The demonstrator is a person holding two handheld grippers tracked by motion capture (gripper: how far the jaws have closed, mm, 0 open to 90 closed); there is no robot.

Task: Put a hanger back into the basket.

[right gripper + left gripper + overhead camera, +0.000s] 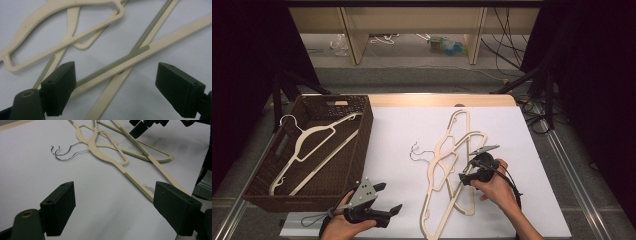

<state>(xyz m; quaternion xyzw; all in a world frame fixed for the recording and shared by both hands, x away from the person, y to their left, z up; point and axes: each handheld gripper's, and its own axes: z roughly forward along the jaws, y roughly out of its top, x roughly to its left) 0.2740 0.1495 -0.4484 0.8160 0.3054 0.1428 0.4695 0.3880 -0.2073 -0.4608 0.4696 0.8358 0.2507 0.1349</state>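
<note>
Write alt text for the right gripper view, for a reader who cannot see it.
The right tongs hang open just above a pile of cream hangers crossing on a white tabletop. One ribbed hanger bar runs between the two black jaws; neither pad touches it.

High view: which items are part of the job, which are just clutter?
In the job:
- hangers piled on the white sheet
- basket, one hanger already inside
- right gripper, open over the pile
- left gripper, open, near the table's front edge

Lying about:
- bottle on the floor
- cables on the floor
</note>
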